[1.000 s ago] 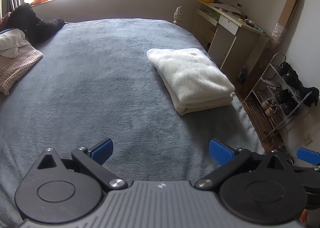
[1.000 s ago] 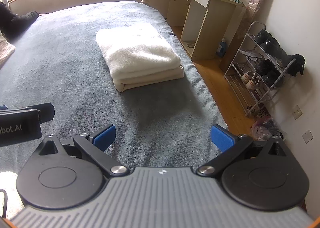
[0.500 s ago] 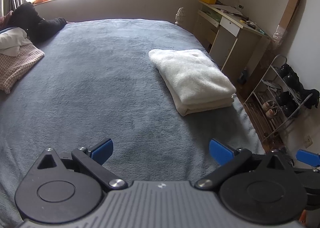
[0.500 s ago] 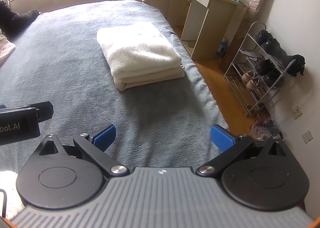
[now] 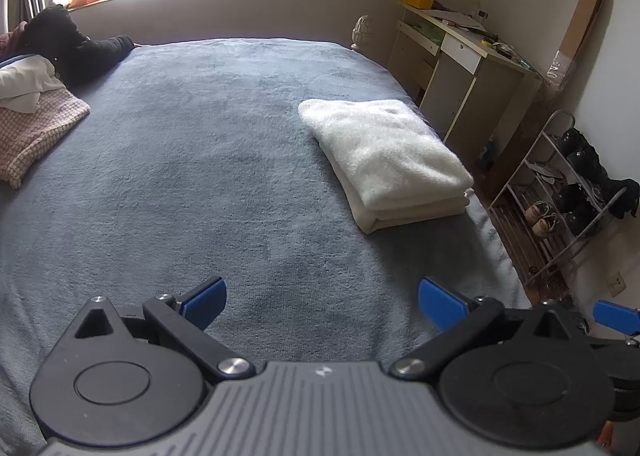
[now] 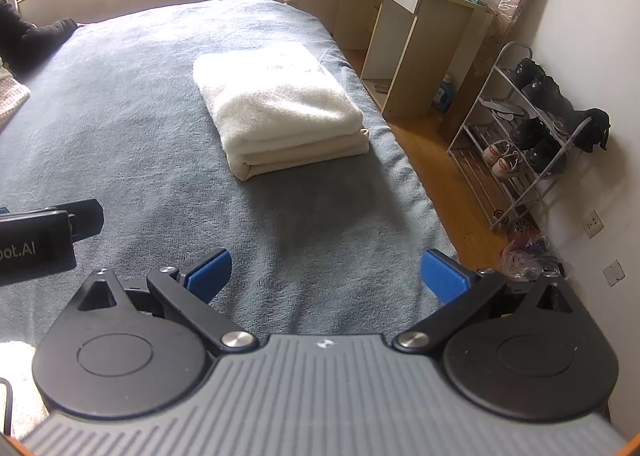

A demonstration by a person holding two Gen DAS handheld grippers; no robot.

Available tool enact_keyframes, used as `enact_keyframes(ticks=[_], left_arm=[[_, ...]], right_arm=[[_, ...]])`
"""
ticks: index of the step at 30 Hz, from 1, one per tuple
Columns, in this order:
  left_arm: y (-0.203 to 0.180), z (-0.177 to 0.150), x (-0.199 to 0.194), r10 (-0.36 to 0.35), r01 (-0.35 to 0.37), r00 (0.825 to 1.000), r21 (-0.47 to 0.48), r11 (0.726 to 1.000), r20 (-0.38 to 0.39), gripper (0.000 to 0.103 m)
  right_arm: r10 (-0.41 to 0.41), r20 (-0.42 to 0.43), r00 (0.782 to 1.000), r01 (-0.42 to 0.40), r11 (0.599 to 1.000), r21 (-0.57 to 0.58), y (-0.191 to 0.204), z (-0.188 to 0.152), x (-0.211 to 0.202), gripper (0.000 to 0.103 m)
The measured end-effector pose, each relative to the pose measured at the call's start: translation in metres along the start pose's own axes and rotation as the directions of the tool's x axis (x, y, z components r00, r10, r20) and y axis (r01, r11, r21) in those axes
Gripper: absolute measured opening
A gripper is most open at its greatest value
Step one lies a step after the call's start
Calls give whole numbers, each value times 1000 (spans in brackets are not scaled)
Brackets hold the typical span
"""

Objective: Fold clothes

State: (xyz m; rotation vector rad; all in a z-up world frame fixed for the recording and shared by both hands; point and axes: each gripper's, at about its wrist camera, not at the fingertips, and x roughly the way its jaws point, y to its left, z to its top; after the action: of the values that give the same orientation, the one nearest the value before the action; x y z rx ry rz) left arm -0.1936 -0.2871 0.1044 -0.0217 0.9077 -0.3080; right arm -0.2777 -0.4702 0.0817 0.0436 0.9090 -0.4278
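Barely any change from a second ago: both views are drifting slightly, the folded white garment is staying put on the grey bed near its right edge. Left view alone is showing unfolded clothes at far left; right view alone is showing the wooden floor. Left gripper and right gripper are hovering low over the bed, jaws spread wide, holding nothing.
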Motion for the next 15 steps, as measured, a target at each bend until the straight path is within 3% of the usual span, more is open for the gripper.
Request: enact_keyframes(ticks=[15], left_arm=[[-1,0,1,1,-1,1000,1,1000,-5,103]], right_arm=[[-1,-4,1000,1,1000,-1,-1,0,1,102]])
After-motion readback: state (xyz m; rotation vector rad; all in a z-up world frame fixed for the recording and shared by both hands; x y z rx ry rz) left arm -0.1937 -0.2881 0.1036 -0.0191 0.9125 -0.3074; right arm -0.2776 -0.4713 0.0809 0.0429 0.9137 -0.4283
